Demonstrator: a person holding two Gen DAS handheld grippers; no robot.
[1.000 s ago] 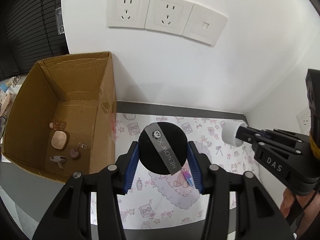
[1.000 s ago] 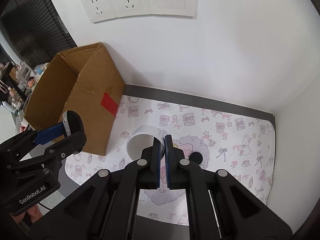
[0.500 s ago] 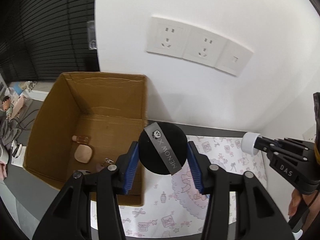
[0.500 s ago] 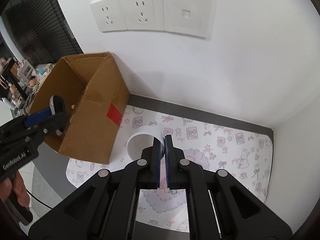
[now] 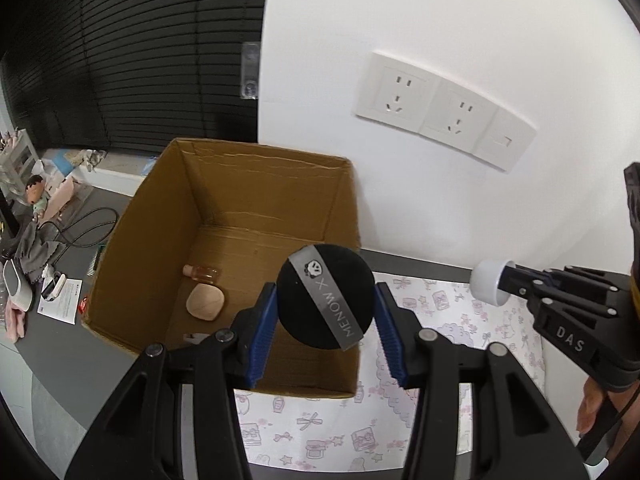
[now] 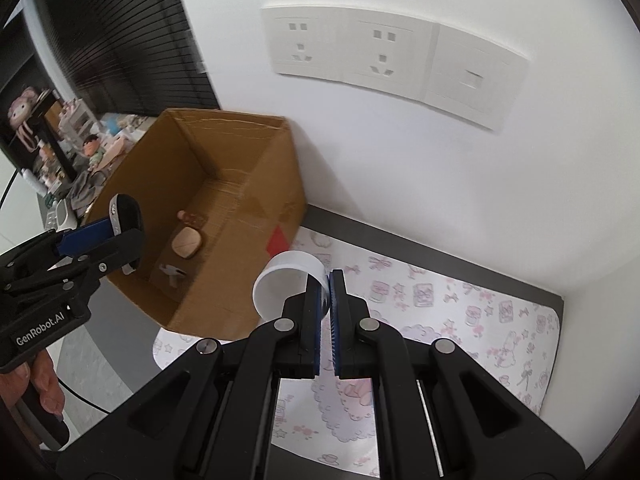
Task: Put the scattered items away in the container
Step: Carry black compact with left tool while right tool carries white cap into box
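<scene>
The black powder puff (image 5: 326, 296), clamped across its width in the left gripper (image 5: 326, 316), hangs over the cardboard box (image 5: 224, 152), apparently ready to drop beside the items inside. The right gripper (image 6: 327, 312) pinches the white cup (image 6: 286, 284) by its rim, jaws nearly closed, above the patterned mat (image 6: 460, 308) on the counter.

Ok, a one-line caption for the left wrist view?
Left tool carries a black powder puff over the cardboard box.
</scene>
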